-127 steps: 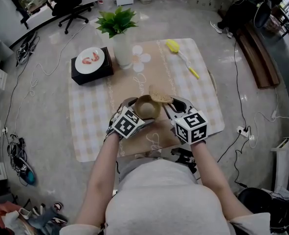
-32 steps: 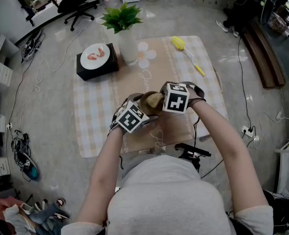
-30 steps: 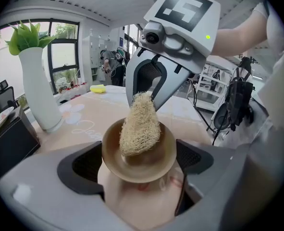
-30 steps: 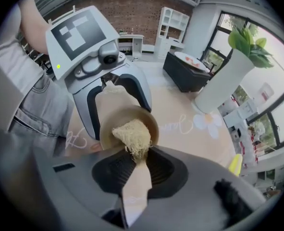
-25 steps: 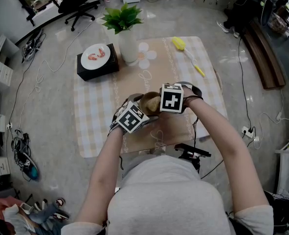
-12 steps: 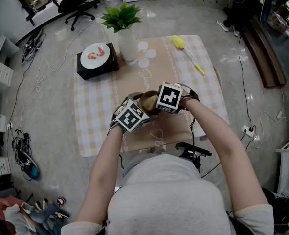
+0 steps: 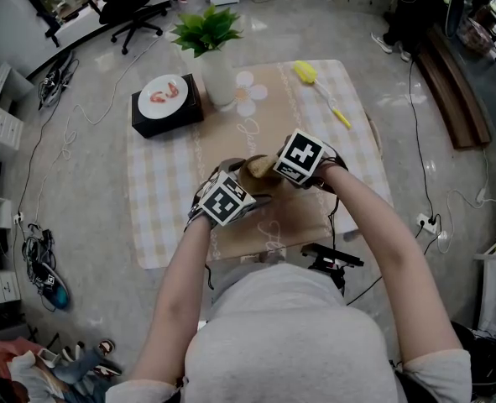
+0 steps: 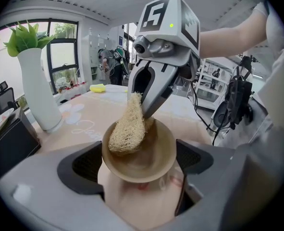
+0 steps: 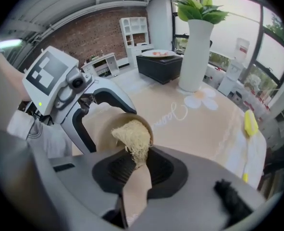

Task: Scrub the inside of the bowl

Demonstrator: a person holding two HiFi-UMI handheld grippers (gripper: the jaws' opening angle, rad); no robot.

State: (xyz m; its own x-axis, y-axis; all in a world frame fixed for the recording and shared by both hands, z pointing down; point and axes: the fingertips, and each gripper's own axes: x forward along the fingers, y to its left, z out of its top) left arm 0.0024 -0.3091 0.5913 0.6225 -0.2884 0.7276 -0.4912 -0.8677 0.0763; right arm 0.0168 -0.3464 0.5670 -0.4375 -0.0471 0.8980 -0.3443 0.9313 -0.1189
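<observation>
Looking down over a person's 2 arms at a cloth-covered table (image 7: pixel 159 217). Above the middle of its near edge, the left gripper (image 8: pixel 139 160) holds a small brown bowl (image 8: pixel 154 165). Its jaws are spread wide and clamped on 2 opposite sides of the bowl, with the opening tilted toward the other hand. The right gripper (image 9: pixel 134 172) has its jaws closed tight on the tail of a pale loofah scrubber (image 9: pixel 132 136). The loofah's bushy end is pushed inside the bowl and lies against the inner wall by the far rim.

Scrubbing looks under way, not finished: the loofah touches only 1 side of the wall, and the bottom and near wall are bare. No foam, water or dirt shows, so how much is already clean cannot be told. The rest of the wall and the base seem left to do.

Along the far edge stand a white vase (image 7: pixel 218 78) with a plant, a plate (image 7: pixel 164 91) on a black box (image 7: pixel 159 117) toward the far left corner, and a yellow brush (image 7: pixel 315 86) toward the far right corner
</observation>
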